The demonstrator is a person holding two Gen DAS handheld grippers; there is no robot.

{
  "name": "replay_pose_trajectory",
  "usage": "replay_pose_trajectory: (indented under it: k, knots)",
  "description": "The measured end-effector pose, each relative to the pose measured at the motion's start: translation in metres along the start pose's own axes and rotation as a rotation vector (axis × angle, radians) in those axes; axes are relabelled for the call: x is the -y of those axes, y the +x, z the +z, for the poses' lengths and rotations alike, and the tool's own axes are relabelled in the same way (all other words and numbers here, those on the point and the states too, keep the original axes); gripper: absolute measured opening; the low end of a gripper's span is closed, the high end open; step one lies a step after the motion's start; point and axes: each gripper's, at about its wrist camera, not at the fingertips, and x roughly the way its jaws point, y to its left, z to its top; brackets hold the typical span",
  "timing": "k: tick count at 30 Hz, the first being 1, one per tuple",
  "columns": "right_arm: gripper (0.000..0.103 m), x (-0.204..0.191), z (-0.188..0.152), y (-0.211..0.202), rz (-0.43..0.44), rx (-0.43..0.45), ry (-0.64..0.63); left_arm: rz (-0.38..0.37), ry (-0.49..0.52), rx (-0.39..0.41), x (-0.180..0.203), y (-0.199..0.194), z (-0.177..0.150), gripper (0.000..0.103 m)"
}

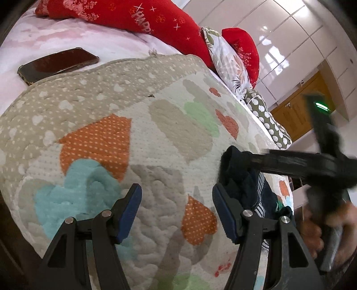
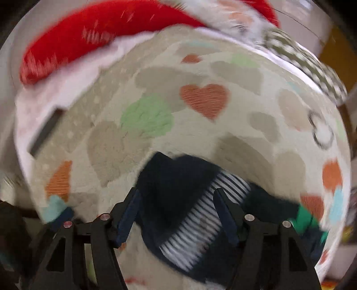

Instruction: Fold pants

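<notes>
The pants (image 2: 178, 189) are dark navy with a white-and-navy striped lining and a green patch. They lie crumpled on the heart-patterned quilt (image 2: 200, 125). My right gripper (image 2: 176, 212) is open, its jaws wide apart over the pants, holding nothing. The right wrist view is motion-blurred. In the left wrist view, my left gripper (image 1: 177, 209) is open and empty above the quilt (image 1: 133, 133). A bunch of the pants (image 1: 243, 185) sits just beyond its right finger. The other gripper (image 1: 323, 169) shows blurred at the right, with a hand below it.
A dark phone (image 1: 58, 63) lies on the pale sheet at the far left. Red pillows (image 1: 142, 20) and a floral pillow (image 1: 229, 60) line the head of the bed. White wardrobe doors (image 1: 290, 33) stand beyond the bed.
</notes>
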Motion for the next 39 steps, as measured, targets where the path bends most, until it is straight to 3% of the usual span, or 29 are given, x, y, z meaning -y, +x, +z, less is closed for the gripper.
replay_pose_trajectory:
  k: [5, 7, 8, 11, 15, 21, 25, 31, 39]
  knots:
    - [0.075, -0.033, 0.011, 0.059, -0.200, -0.154, -0.102, -0.020, -0.011, -0.012, -0.008, 0.000, -0.001, 0.065]
    - [0.071, -0.037, 0.008, 0.064, -0.226, -0.144, -0.130, -0.027, 0.003, -0.004, -0.005, -0.002, -0.003, 0.065]
    - [0.053, -0.037, 0.005, 0.061, -0.228, -0.126, -0.131, -0.035, 0.010, -0.002, -0.003, -0.003, -0.004, 0.065]
    - [0.034, -0.031, -0.006, 0.042, -0.224, -0.067, -0.142, -0.057, 0.043, -0.013, 0.009, -0.001, -0.008, 0.065]
    - [0.030, -0.020, -0.015, 0.016, -0.160, 0.009, -0.121, -0.126, 0.115, -0.057, 0.038, 0.013, -0.016, 0.065]
    - [0.030, 0.008, -0.020, -0.018, 0.011, 0.094, -0.008, -0.185, 0.230, -0.130, 0.084, 0.045, -0.025, 0.065]
    - [0.030, 0.033, -0.033, -0.039, 0.101, 0.139, 0.065, -0.221, 0.287, -0.189, 0.114, 0.055, -0.030, 0.020]
    - [0.030, 0.088, -0.062, -0.067, 0.221, 0.227, 0.190, -0.233, 0.420, -0.189, 0.171, 0.045, -0.049, 0.020]
    - [0.030, 0.161, -0.111, -0.080, 0.287, 0.306, 0.344, -0.218, 0.554, -0.232, 0.233, 0.056, -0.084, 0.020]
